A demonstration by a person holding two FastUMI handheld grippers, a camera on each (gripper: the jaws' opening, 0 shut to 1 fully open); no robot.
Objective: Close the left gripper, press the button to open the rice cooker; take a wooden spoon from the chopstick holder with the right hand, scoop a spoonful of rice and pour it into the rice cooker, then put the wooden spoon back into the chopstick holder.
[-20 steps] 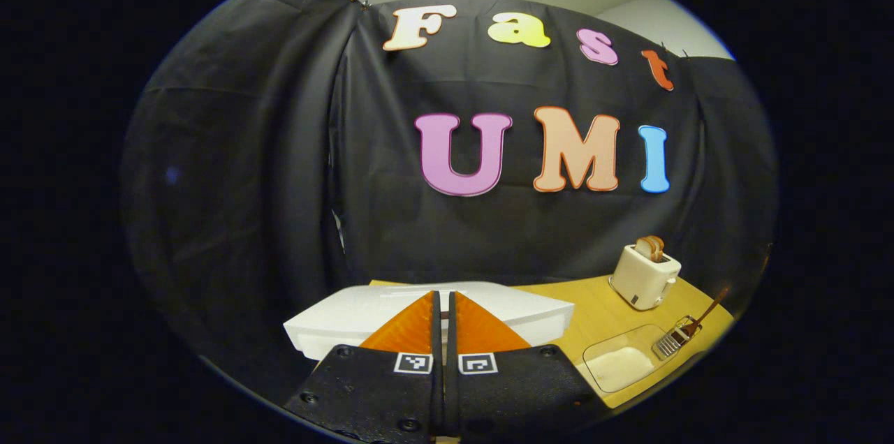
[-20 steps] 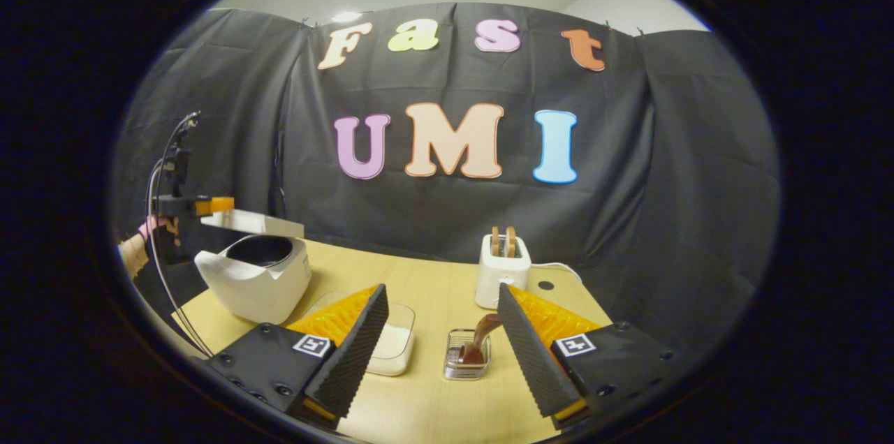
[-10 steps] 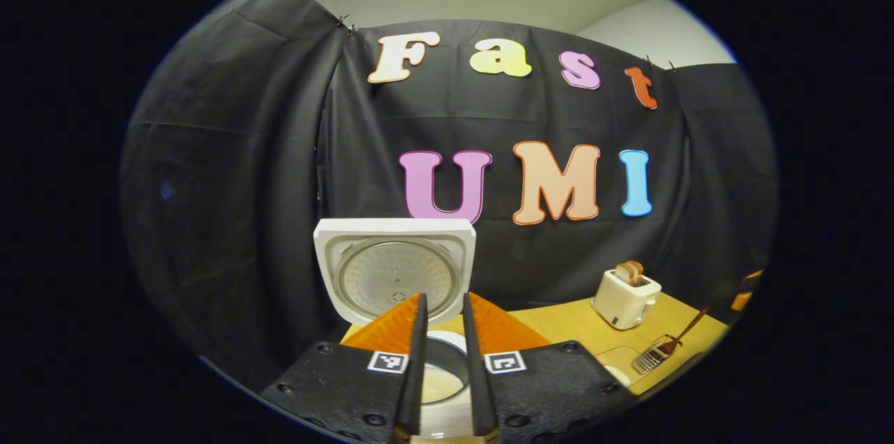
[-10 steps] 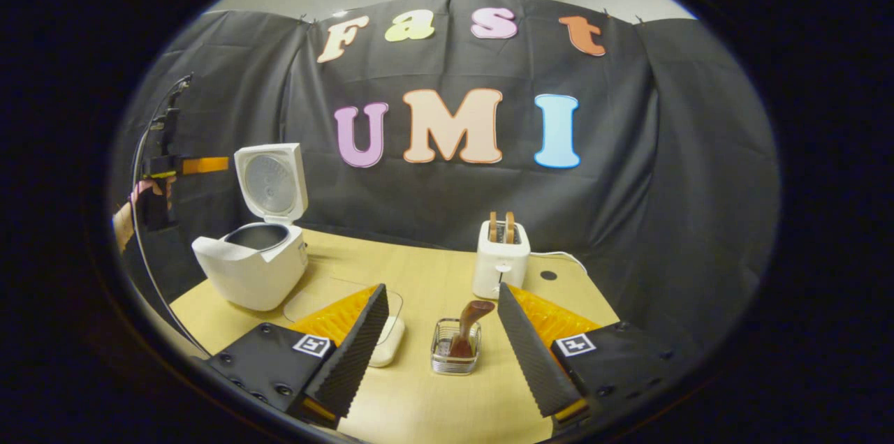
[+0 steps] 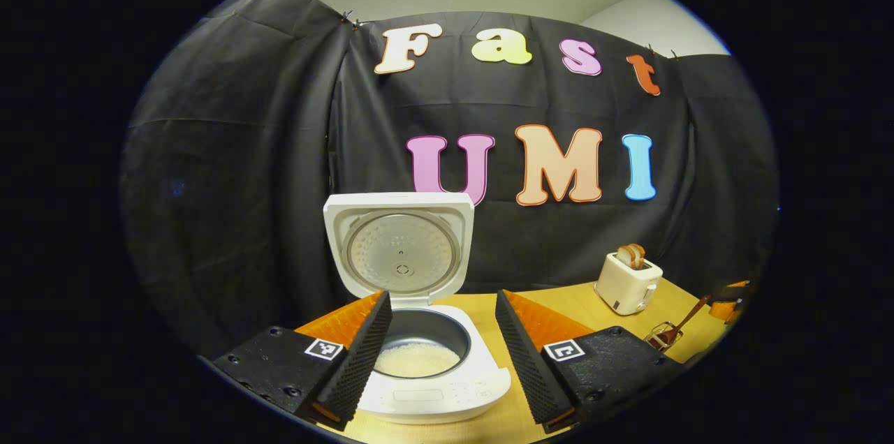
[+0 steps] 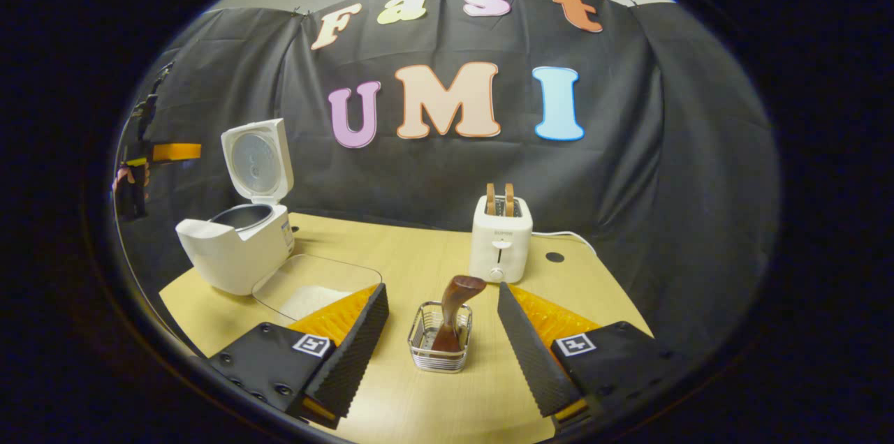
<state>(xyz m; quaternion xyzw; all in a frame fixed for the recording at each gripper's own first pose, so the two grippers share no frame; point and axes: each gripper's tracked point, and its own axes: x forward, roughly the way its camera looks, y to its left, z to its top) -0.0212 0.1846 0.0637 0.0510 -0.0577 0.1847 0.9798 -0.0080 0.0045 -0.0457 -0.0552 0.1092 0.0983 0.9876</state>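
While both my grippers, left (image 5: 440,353) and right (image 6: 441,332), gape empty, the wooden spoon (image 6: 450,315) stands at twelve o'clock; no label is readable.

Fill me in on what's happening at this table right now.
A person holds a two-finger gripper in each hand. The rice cooker stands with its lid up and some rice in the pot. The left gripper is open in front of it, holding nothing. The right gripper is also open, lined up on the chopstick holder, where the wooden spoon sits untouched. A clear tray of rice lies beside the cooker, and a toaster stands behind the holder.
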